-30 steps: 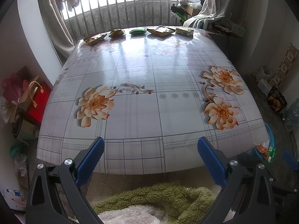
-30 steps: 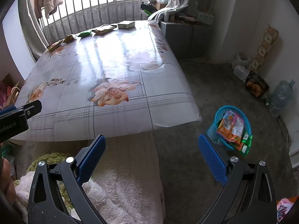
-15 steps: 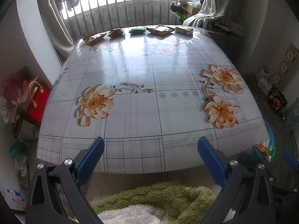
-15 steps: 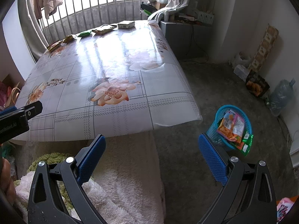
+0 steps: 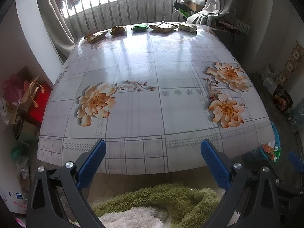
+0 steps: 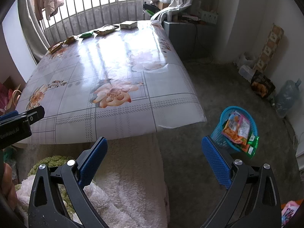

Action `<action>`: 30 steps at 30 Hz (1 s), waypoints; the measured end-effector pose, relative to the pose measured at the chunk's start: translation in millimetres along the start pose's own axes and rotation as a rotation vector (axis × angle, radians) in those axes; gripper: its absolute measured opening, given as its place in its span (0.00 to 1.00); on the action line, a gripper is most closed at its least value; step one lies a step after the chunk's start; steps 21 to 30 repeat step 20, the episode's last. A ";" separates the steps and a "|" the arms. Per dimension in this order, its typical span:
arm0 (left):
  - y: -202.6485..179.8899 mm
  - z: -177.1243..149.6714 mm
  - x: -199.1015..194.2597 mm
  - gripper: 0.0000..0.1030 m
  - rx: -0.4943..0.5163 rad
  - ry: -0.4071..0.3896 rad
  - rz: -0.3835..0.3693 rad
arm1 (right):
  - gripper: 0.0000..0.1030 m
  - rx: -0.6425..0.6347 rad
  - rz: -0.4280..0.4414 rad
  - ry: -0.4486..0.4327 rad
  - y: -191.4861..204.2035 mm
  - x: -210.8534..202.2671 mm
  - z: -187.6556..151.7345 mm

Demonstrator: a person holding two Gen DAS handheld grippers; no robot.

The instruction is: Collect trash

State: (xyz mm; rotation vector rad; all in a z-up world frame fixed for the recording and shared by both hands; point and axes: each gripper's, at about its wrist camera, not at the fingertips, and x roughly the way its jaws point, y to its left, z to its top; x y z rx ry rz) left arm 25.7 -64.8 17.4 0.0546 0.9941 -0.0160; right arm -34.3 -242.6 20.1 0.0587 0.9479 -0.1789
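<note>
Along the far edge of the table [image 5: 144,98], by the window bars, we saw five pieces of trash in a row: a brown packet [image 5: 94,36], a second packet [image 5: 118,29], a green pouch [image 5: 140,27], a flat brown wrapper [image 5: 163,27] and a small box [image 5: 187,27]. Both our left gripper [image 5: 153,164] and right gripper [image 6: 154,158] were spread wide and empty, well short of them. On the floor right of the table stood a blue basket [image 6: 224,131] already holding wrappers [image 6: 236,130].

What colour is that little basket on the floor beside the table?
The basket is blue, holding colourful wrappers; it shows best in the right wrist view.
</note>
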 end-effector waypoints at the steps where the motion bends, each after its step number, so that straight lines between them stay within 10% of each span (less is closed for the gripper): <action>1: 0.1 -0.1 -0.1 0.95 0.001 0.001 0.000 | 0.92 0.000 0.001 0.001 -0.7 0.5 -0.4; 30: 2.3 -0.4 6.3 0.95 -0.004 0.029 -0.009 | 0.92 0.007 0.002 -0.005 0.3 0.3 -1.2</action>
